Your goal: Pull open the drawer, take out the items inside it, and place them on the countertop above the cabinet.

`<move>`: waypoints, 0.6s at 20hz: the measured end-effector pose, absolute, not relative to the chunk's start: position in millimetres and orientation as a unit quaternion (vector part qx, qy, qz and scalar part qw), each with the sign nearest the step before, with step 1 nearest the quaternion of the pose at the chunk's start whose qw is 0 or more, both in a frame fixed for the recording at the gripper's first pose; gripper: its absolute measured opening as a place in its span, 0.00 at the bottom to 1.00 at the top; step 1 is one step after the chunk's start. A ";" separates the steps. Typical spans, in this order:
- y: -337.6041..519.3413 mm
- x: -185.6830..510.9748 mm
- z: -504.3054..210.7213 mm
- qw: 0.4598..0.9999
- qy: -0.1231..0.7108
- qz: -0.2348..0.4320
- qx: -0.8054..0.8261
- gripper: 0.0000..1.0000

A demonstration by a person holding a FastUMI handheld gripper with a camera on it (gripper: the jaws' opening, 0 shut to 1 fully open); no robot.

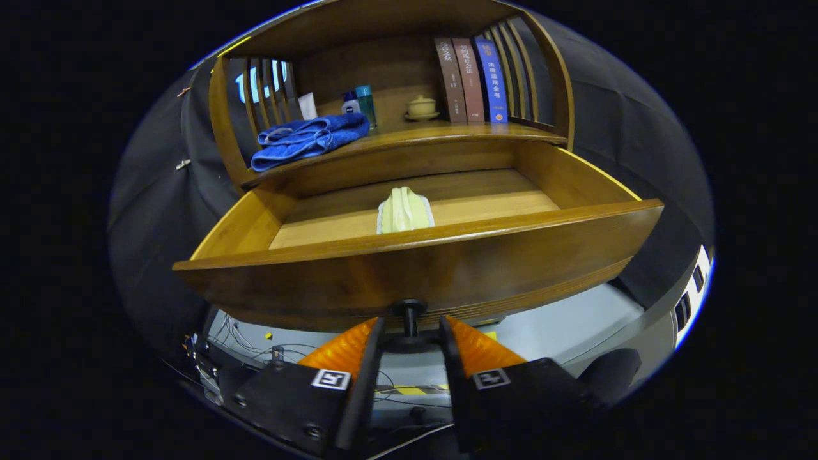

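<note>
Gripper [411, 332] clamped on the knob [409, 314], drawer [422, 268] pulled open.
1 pale pouch [404, 211] lies inside, ready for lifting to the countertop [447, 133].

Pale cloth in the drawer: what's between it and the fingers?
Gripper view: the drawer front and its knob, which sits between the fingers.

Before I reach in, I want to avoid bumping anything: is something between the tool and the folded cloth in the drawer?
Yes. The tool sits at the drawer knob, its fingers on either side, below the drawer front. That raised front panel stands between the tool and the pale folded cloth lying just behind it. Above the front's top edge, nothing visible blocks the way.
</note>
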State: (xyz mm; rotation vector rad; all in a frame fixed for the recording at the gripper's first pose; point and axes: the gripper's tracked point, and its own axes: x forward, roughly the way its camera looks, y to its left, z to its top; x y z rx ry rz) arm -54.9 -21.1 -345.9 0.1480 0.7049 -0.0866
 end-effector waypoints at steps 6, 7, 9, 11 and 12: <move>-23.8 -69.2 -284.7 0.945 0.316 -0.061 0.063 0.99; -20.9 -62.4 -268.5 0.949 0.304 -0.055 0.064 0.99; -16.3 -41.1 -239.9 0.955 0.285 -0.043 0.064 0.99; -13.8 -2.8 -218.3 0.960 0.273 -0.030 0.060 0.99; -15.3 15.4 -215.0 0.959 0.276 -0.027 0.055 0.99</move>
